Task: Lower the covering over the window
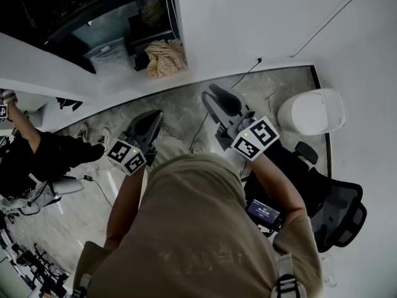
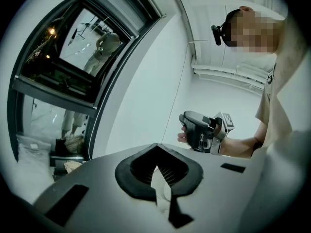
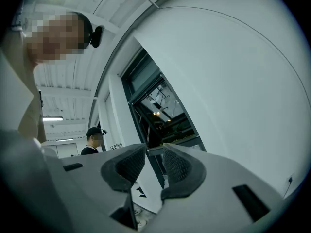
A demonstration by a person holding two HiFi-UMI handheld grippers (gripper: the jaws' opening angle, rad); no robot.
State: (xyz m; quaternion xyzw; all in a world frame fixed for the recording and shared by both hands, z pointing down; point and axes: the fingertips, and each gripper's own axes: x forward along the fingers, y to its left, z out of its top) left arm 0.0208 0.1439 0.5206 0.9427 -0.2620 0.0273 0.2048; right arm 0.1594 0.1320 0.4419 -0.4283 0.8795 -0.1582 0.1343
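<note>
The dark-framed glass window (image 1: 105, 17) lies at the head view's upper left, well apart from both grippers; no covering is discernible. The left gripper (image 1: 154, 118), jaws closed on nothing, is nearer. The right gripper (image 1: 214, 95), jaws open and empty, is pointed towards the window.

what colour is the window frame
Black or very dark grey: the window frame shows best in the left gripper view.

Head view looks steeply down; both gripper views apparently share the window (image 2: 63, 57).
</note>
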